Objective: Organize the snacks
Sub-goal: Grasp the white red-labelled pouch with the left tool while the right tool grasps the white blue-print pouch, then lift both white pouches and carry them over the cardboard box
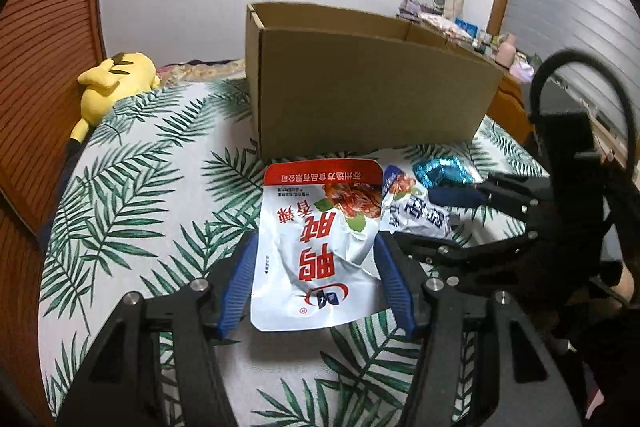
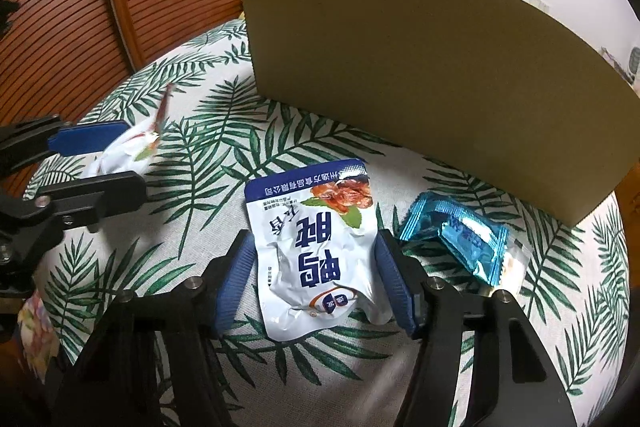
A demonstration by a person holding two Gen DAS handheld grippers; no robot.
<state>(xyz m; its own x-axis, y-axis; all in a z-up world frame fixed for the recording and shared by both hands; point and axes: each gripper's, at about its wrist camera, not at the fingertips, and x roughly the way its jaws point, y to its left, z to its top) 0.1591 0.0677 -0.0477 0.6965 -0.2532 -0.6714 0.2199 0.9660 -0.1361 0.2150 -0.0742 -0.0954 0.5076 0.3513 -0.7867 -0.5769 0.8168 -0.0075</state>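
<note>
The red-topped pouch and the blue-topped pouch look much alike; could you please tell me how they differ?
The red-topped pouch has a red band and red characters; the blue-topped pouch has a blue band and blue characters. The red-topped pouch lies between the left gripper jaws, the blue-topped pouch between the right gripper jaws. The red-topped pouch looks flatter, the blue-topped pouch more crumpled. Both are white, with the same food picture, lying before the box.

Left wrist cam: low, close, looking forward along its fingers at the red-topped pouch (image 1: 320,247), cardboard box (image 1: 360,87) behind. Right wrist cam: same pose just to the right, over the blue-topped pouch (image 2: 316,251). Shared: box, both pouches, blue wrapper (image 2: 456,239), leaf-print cover (image 2: 200,155).
</note>
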